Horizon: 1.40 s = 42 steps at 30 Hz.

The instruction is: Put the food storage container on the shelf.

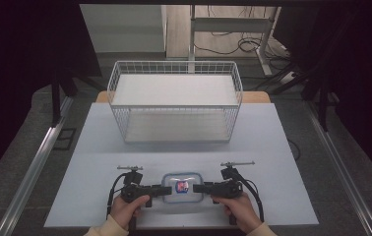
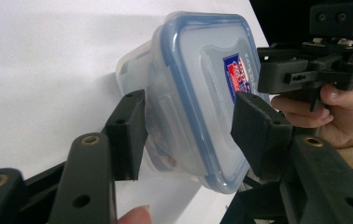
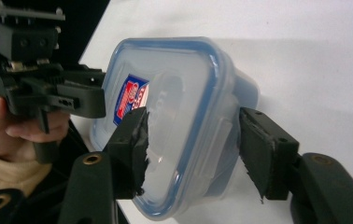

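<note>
A clear plastic food container (image 1: 181, 187) with a blue-sealed lid and a red-and-blue label lies near the table's front edge. My left gripper (image 1: 167, 189) grips its left end and my right gripper (image 1: 197, 187) its right end. In the left gripper view the container (image 2: 198, 93) sits between the jaws of the left gripper (image 2: 191, 135), one pad on the lid, the other against the base. In the right gripper view the right gripper (image 3: 193, 149) clamps the container (image 3: 179, 93) the same way. Each view also shows the opposite gripper (image 2: 305, 70) (image 3: 58, 93) in a hand.
A white wire basket (image 1: 174, 64) stands at the back of the white table (image 1: 100, 147), with open tabletop between it and the container. Dark floor, metal rails and cables surround the table.
</note>
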Motion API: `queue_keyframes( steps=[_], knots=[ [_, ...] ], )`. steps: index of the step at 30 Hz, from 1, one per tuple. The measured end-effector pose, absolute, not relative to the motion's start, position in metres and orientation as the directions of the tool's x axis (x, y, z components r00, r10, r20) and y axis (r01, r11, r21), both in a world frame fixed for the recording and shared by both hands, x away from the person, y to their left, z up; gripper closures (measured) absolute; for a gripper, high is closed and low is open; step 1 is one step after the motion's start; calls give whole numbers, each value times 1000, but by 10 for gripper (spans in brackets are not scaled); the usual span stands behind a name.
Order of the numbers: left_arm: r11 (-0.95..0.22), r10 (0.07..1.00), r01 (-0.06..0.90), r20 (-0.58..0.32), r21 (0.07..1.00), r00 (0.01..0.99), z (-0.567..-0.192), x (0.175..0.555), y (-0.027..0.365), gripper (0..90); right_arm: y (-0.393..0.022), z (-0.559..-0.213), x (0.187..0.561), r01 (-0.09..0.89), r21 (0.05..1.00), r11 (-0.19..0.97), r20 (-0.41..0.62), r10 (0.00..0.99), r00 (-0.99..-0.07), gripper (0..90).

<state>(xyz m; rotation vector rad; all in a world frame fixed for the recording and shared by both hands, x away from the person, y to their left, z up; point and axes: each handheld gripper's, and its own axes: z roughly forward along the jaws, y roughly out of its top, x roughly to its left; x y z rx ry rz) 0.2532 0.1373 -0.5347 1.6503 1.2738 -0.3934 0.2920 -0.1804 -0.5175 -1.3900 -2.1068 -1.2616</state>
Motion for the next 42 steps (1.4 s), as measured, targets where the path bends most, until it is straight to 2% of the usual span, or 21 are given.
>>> queue_keyframes(
  steps=[19,42],
  knots=[
    [34,572,861,-716,508,400,-527,252,137,512,-184,-513,288,856,506,107,674,570,-470,510],
    [36,581,836,-692,548,428,-511,259,142,516,-179,-499,295,817,563,125,642,557,-527,514]
  ],
)
